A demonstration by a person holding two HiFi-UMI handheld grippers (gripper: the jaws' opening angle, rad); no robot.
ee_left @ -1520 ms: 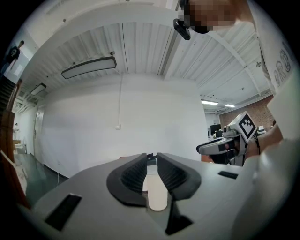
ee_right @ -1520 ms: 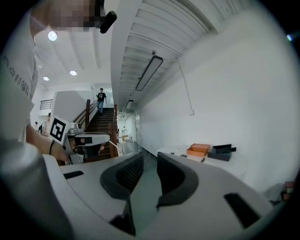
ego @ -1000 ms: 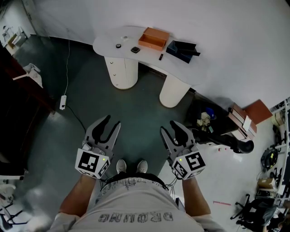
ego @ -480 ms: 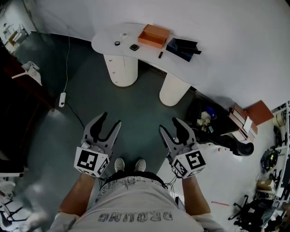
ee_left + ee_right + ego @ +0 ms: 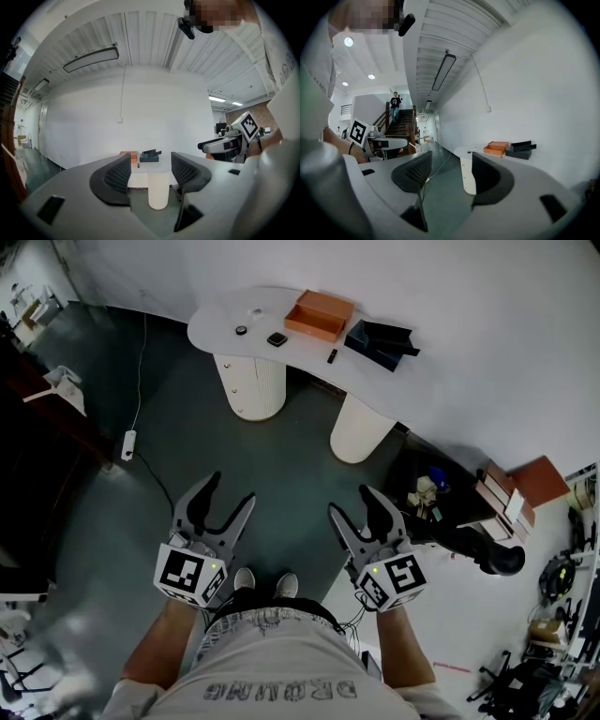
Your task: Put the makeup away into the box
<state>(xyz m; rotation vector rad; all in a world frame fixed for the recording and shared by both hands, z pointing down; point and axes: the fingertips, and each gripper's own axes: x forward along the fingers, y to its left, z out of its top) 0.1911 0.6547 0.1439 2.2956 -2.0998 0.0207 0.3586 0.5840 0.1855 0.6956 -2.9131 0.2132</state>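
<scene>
Jaws just spread open on left gripper (image 5: 232, 491) and right gripper (image 5: 350, 502), both empty; makeup (image 5: 277, 338) unpacked on table (image 5: 211, 324), upper frame.

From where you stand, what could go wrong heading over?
1. The white power strip and its cable lie on the dark floor at left: trip hazard.
2. The small black tube sits near the white table's front edge; easily knocked off.
3. The open orange box and dark blue box sit side by side: wrong-box risk.
</scene>
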